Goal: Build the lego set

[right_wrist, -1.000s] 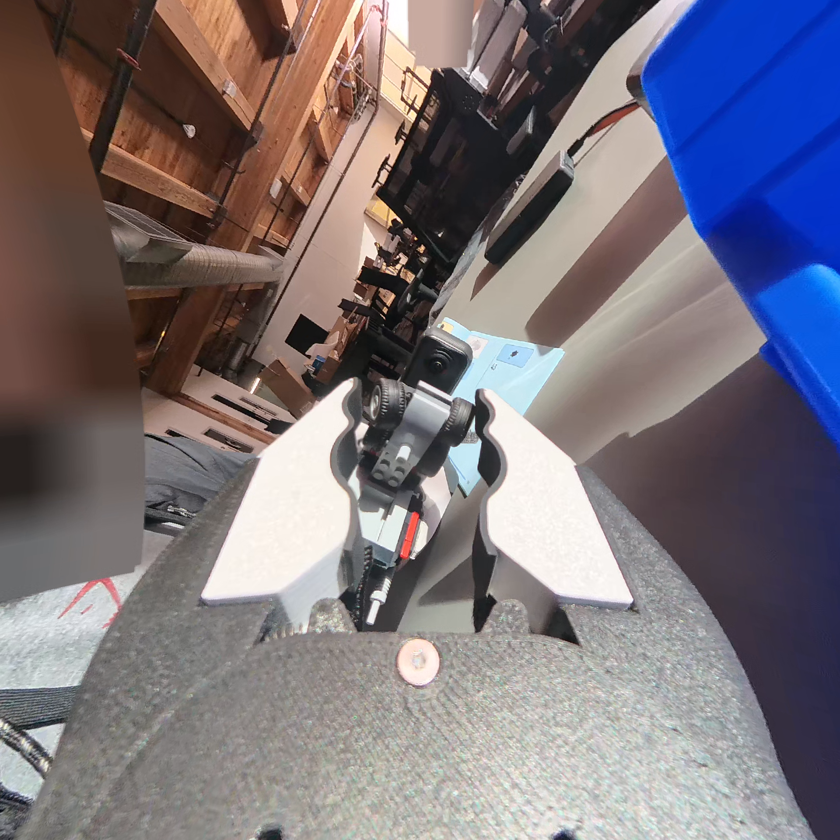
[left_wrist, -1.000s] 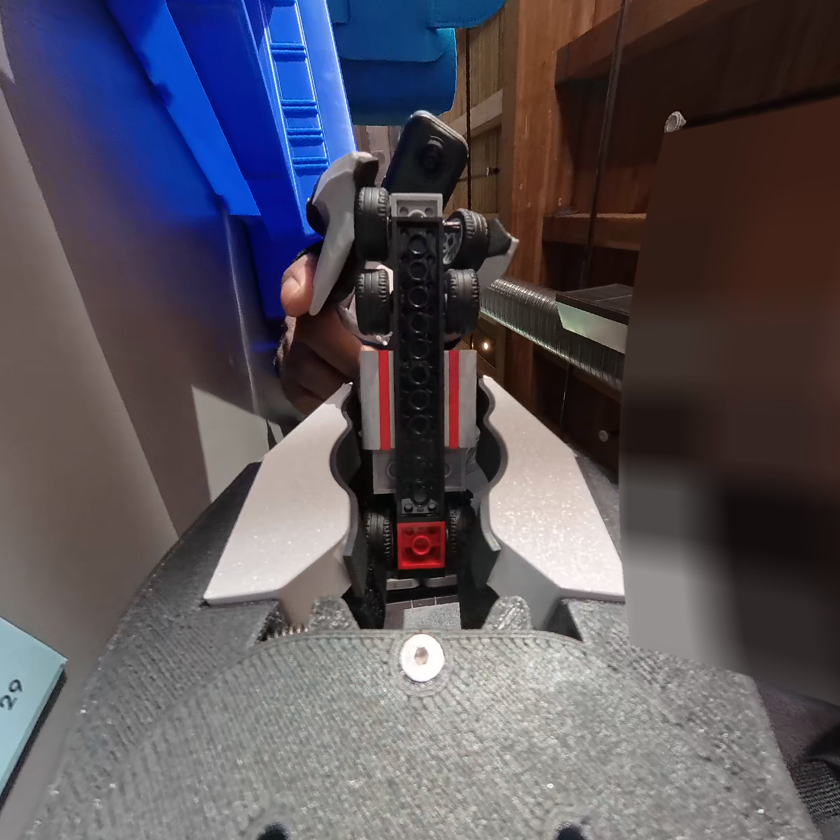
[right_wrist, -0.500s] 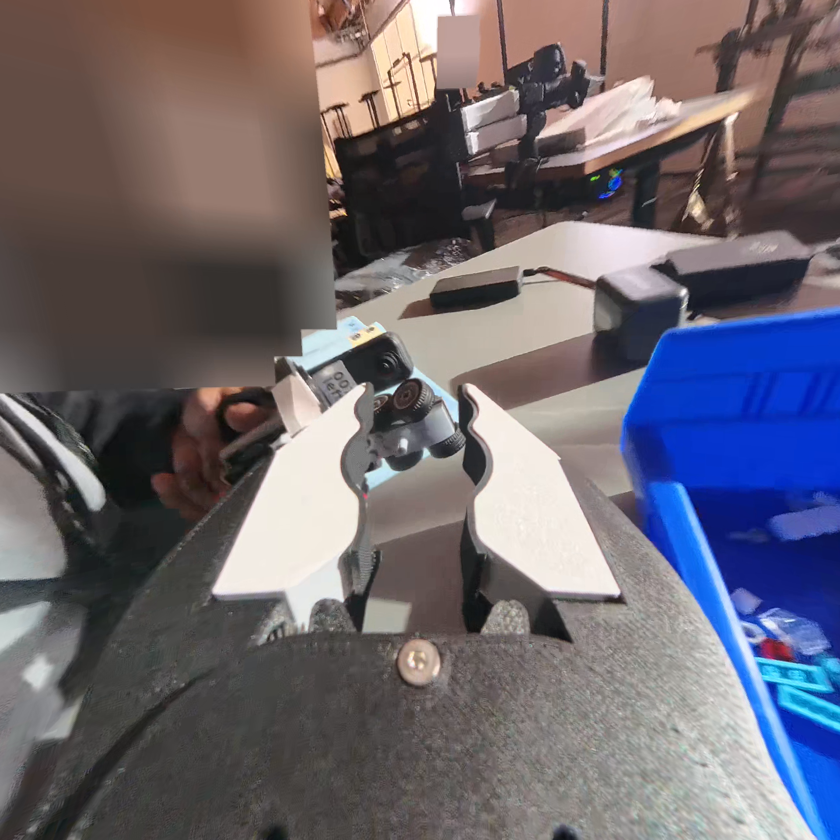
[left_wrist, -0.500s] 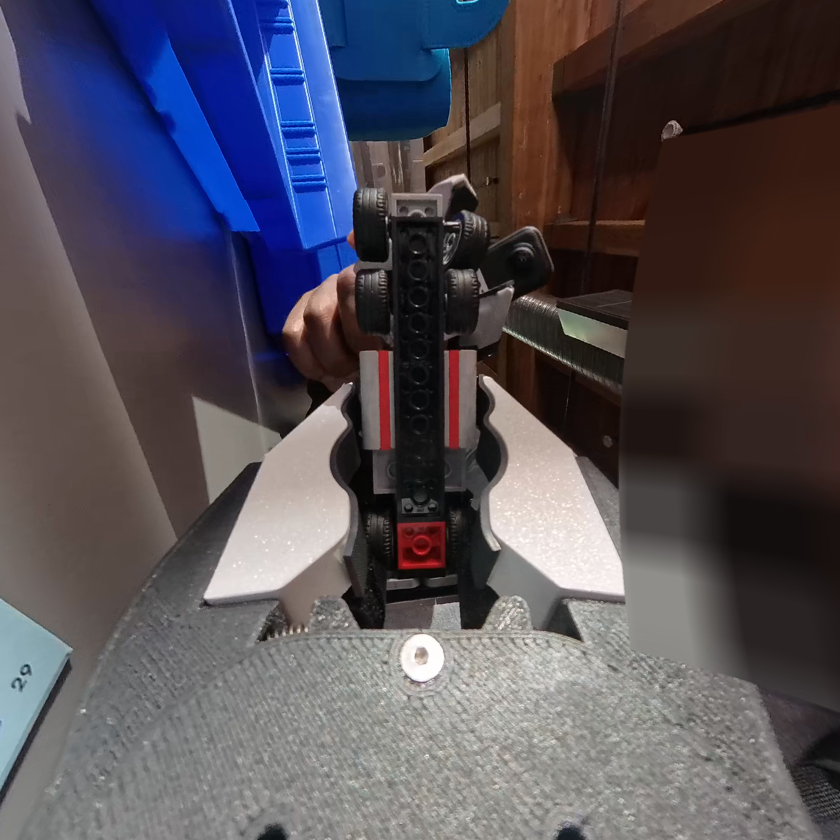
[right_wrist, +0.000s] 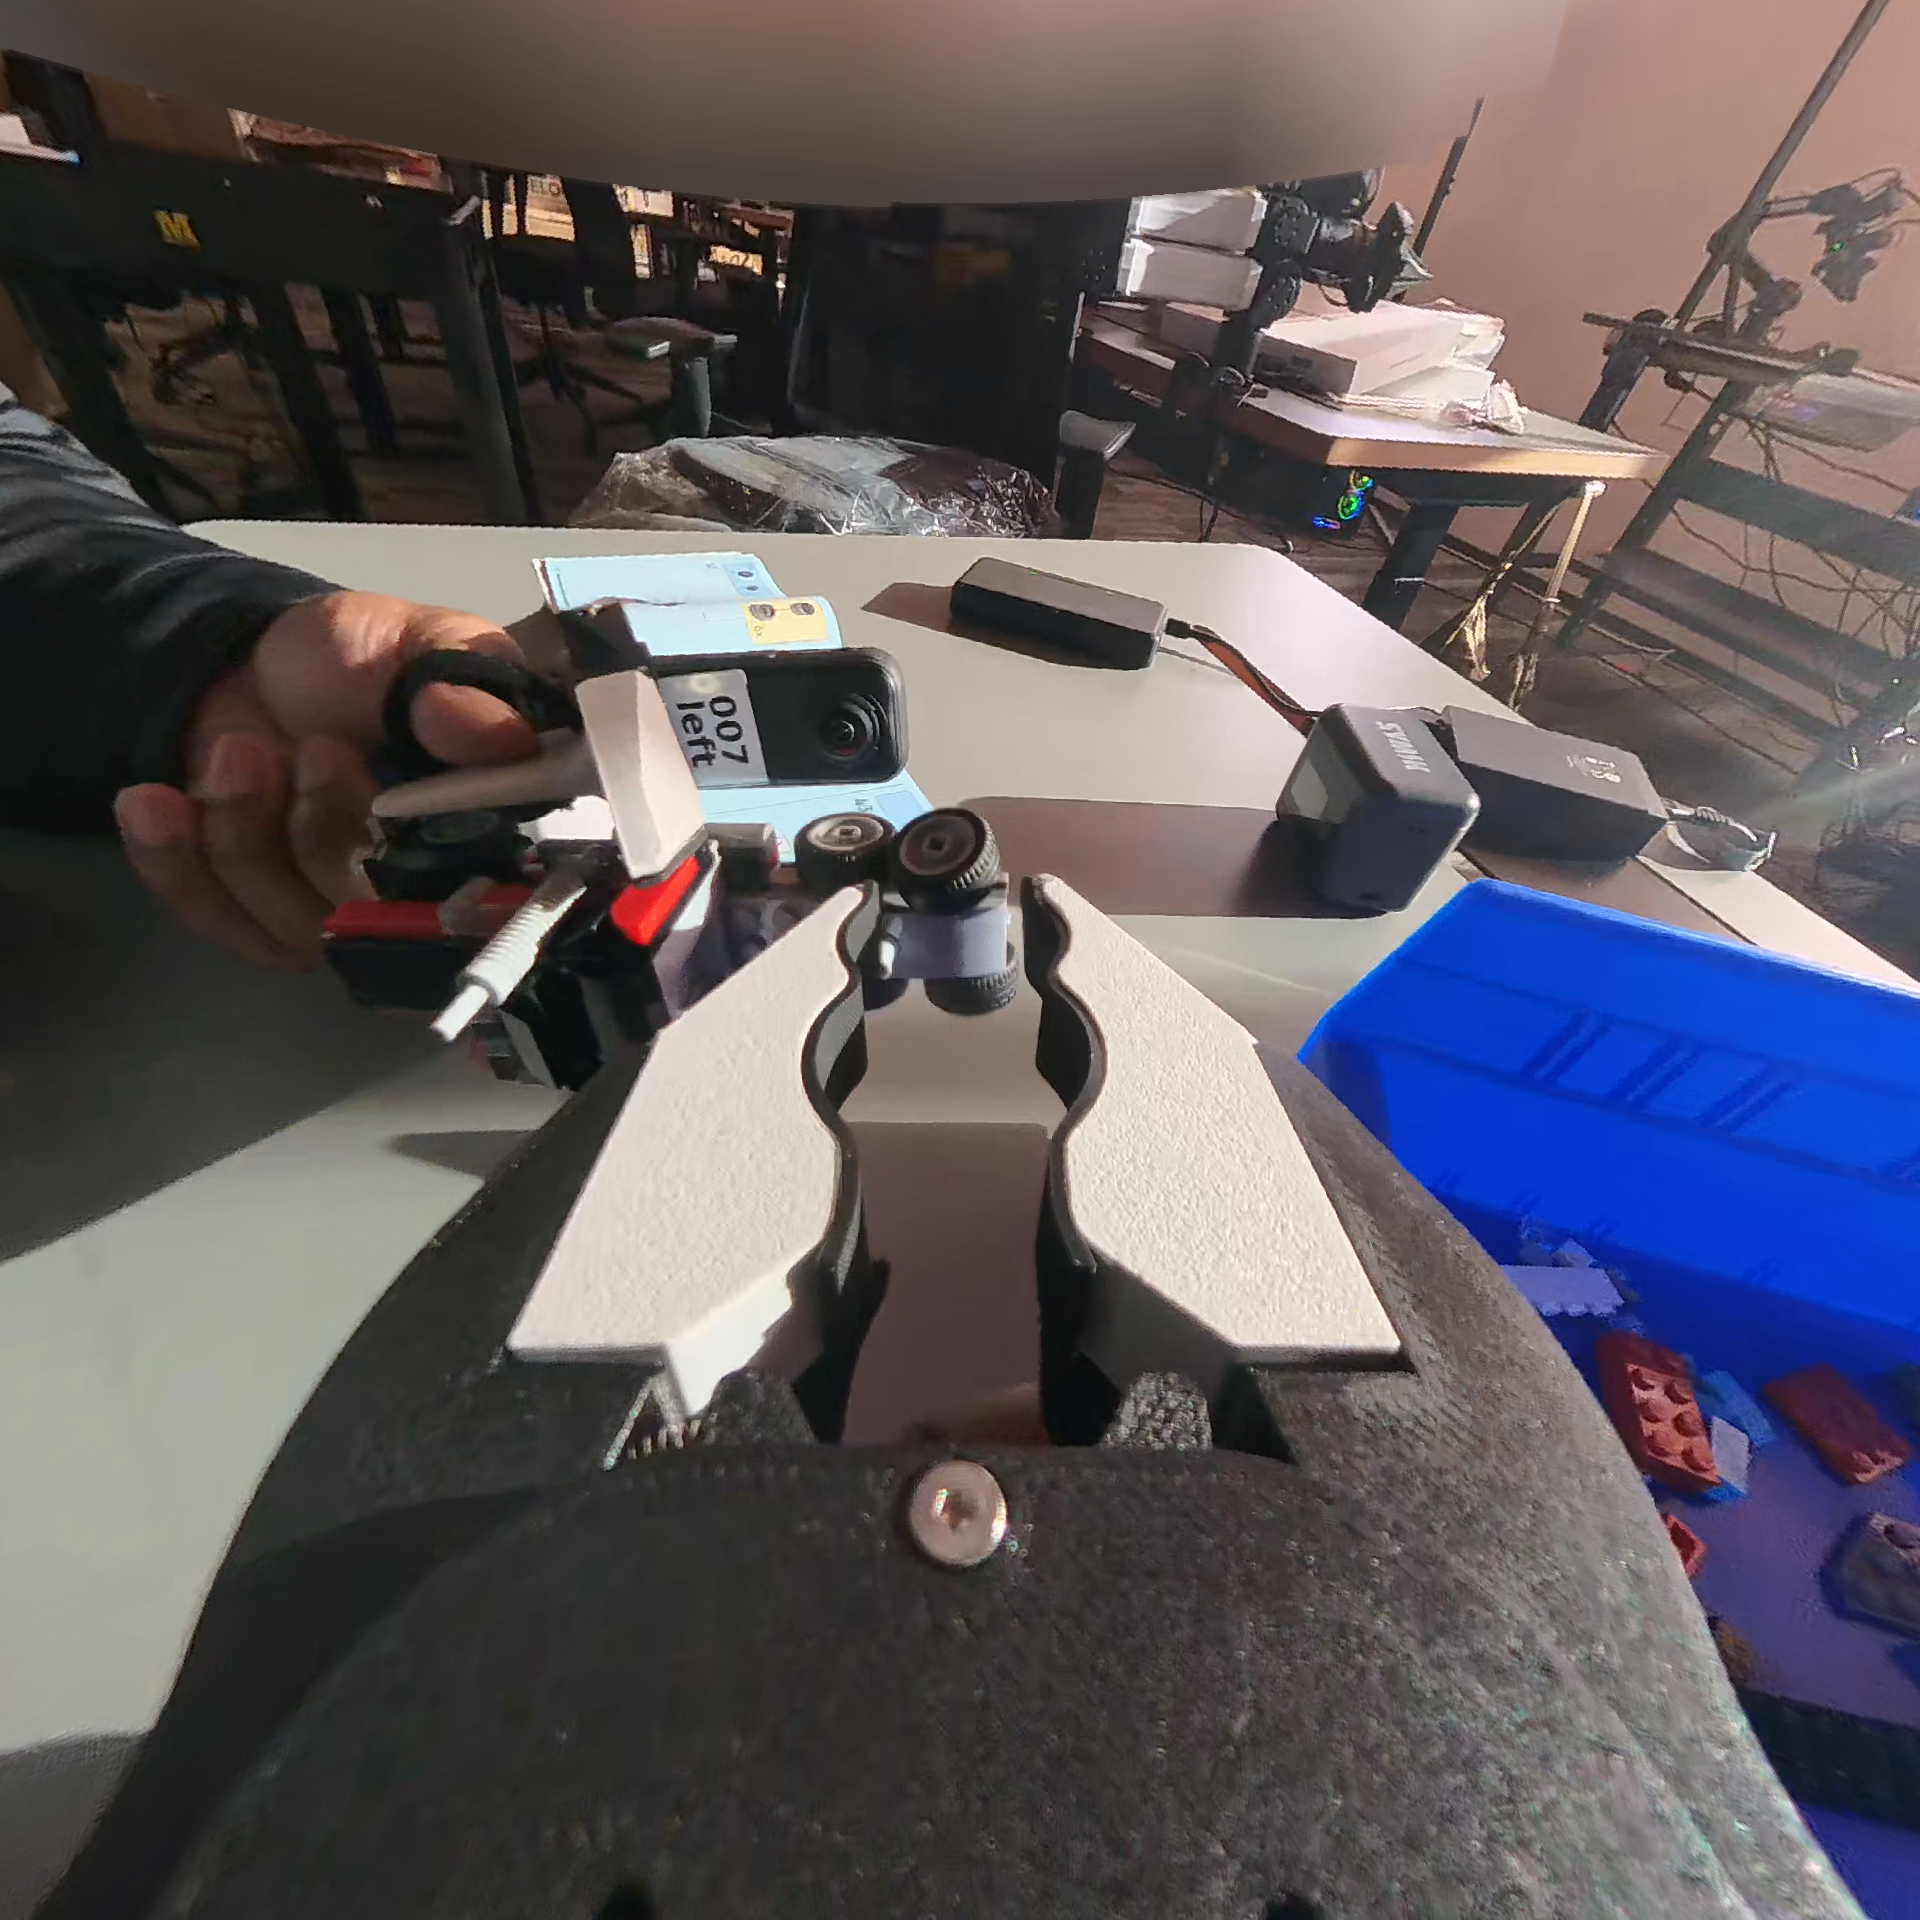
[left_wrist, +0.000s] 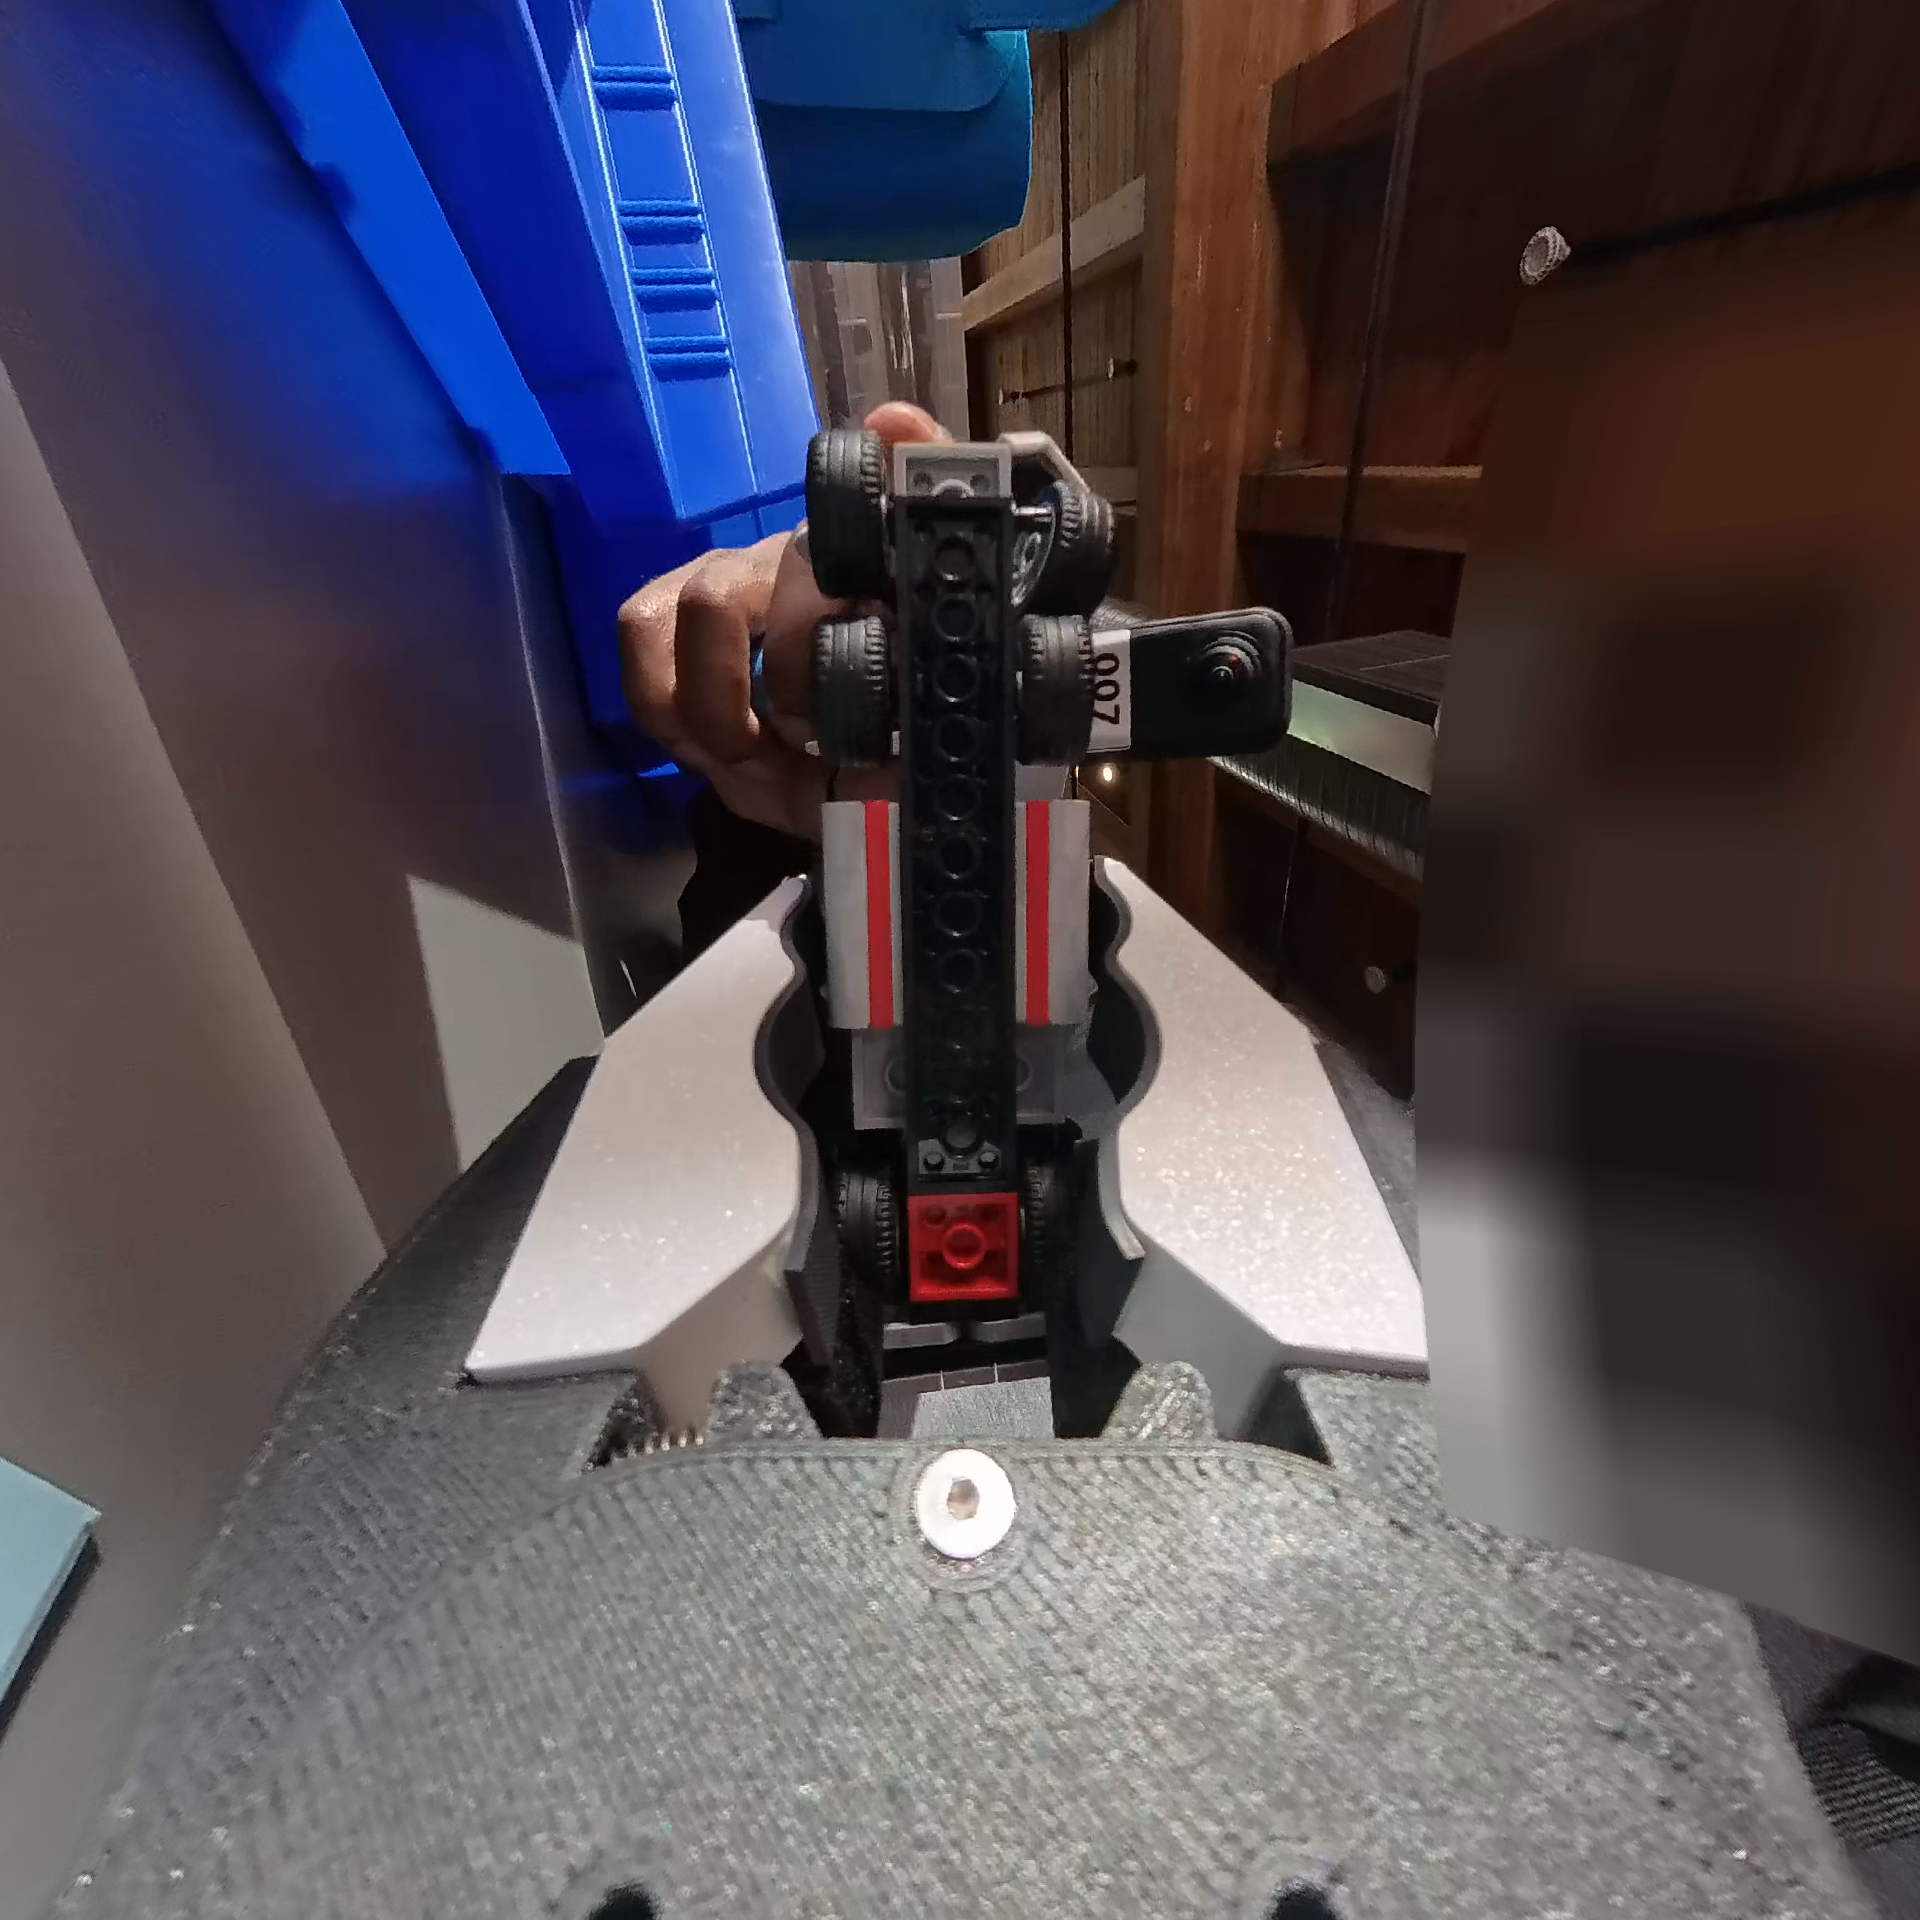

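Observation:
My left gripper (left_wrist: 956, 894) is shut on a lego truck (left_wrist: 956, 831), held lengthwise with its underside facing the camera: a long black plate, grey sides with red stripes, a red square plate and black wheels. My right gripper (right_wrist: 945, 935) is shut on the grey rear wheel set (right_wrist: 951, 940) at the truck's far end. In the left wrist view one of its grey fingers (left_wrist: 1039, 457) and its camera (left_wrist: 1205, 681) show behind the truck. In the right wrist view a hand holds the left gripper (right_wrist: 634, 790) and the truck body (right_wrist: 655, 904) above the table.
A blue bin (right_wrist: 1610, 1039) with several loose bricks stands at the right and also shows in the left wrist view (left_wrist: 623, 260). On the grey table (right_wrist: 1091, 727) lie a light blue booklet (right_wrist: 665, 592), a black power bank (right_wrist: 1060, 613) and two dark boxes (right_wrist: 1371, 800). The tips of one gripper are about 6 cm away from the tips of the other.
The right gripper has swung from a steep tilt to level, and its fingers have narrowed onto the rear wheel set. The left gripper has kept still with the truck.

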A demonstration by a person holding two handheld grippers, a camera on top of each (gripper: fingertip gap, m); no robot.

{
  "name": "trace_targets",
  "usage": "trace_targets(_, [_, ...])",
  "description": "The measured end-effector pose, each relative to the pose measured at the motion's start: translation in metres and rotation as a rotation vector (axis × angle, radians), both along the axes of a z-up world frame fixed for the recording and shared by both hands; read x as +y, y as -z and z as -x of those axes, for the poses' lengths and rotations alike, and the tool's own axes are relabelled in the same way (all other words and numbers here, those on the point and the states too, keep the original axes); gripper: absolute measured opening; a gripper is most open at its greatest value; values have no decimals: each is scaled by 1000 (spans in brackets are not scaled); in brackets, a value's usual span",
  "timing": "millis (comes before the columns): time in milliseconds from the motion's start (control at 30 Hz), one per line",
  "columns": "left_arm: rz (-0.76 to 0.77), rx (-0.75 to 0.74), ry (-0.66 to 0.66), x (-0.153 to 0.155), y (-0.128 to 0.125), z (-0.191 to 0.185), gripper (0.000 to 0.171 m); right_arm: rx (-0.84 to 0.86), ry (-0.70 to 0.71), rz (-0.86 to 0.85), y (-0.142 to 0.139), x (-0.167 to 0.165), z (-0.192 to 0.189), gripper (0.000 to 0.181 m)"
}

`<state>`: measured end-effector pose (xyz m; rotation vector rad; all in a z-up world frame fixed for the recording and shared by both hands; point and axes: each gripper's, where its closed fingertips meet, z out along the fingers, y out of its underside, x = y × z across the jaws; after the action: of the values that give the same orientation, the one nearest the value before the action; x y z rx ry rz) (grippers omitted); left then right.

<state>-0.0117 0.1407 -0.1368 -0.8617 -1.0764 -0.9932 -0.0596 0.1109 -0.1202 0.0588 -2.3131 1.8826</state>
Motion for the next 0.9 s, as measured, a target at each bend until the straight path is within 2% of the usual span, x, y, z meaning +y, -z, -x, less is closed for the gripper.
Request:
trace_targets(167, [17, 2, 15, 3, 3, -2, 50, -7, 6, 9, -1, 0, 1, 23])
trace_targets(900, [78, 32, 32, 6, 9, -5, 50, -135, -22, -27, 3, 1, -2, 22])
